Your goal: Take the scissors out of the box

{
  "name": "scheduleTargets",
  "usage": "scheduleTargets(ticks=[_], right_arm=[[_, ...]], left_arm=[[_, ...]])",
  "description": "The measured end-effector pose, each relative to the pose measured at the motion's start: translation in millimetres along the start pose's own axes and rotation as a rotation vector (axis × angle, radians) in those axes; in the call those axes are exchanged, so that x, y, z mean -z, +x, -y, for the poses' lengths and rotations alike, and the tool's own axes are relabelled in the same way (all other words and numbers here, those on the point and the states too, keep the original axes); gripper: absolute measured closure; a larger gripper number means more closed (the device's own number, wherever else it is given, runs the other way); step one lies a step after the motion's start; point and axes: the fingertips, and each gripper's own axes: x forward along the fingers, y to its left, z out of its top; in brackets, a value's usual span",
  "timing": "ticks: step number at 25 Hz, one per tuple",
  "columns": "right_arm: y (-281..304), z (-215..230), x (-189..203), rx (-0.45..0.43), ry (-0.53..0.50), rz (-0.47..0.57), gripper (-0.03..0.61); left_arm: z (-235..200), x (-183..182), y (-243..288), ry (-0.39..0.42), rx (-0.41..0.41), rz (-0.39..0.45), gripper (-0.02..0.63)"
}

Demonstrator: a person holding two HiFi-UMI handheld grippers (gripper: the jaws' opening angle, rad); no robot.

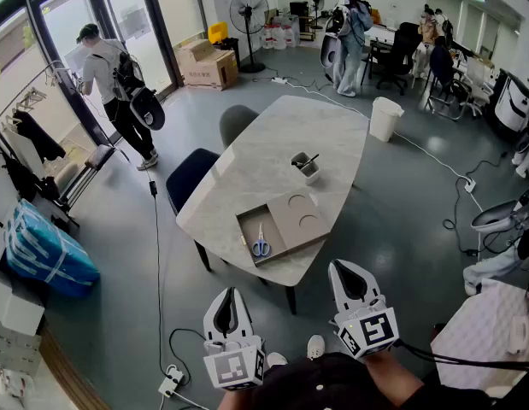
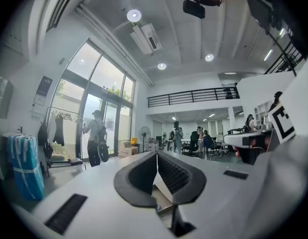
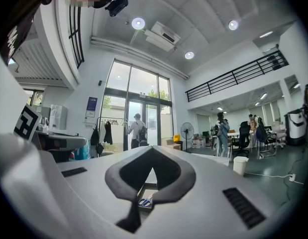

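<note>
Blue-handled scissors (image 1: pixel 260 244) lie flat in the open brown box (image 1: pixel 246 226) at the near edge of the white marble table (image 1: pixel 273 143). The box's lid flap (image 1: pixel 302 214), with two round hollows, lies open to the right. Both grippers hover level in front of the table, short of the box and apart from it. My left gripper (image 1: pixel 231 291) is shut and empty, its tips meeting (image 2: pixel 156 153). My right gripper (image 1: pixel 337 266) is also shut and empty. In the right gripper view the scissors (image 3: pixel 144 201) show through the gap below the closed tips (image 3: pixel 152 148).
A small grey holder (image 1: pixel 306 168) with a dark tool stands mid-table. Two chairs (image 1: pixel 191 176) sit along the table's left side. A white bin (image 1: pixel 384 118) stands beyond the far right corner. Cables and a power strip (image 1: pixel 170 383) lie on the floor, and people stand further off.
</note>
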Motion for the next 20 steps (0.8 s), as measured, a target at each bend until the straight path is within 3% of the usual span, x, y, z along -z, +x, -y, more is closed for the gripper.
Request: scheduleTargets(ticks=[20], right_arm=[[8.3, -10.5, -1.7, 0.0, 0.009, 0.009, 0.583]], left_arm=[[-12.3, 0.1, -0.9, -0.024, 0.01, -0.001, 0.597]])
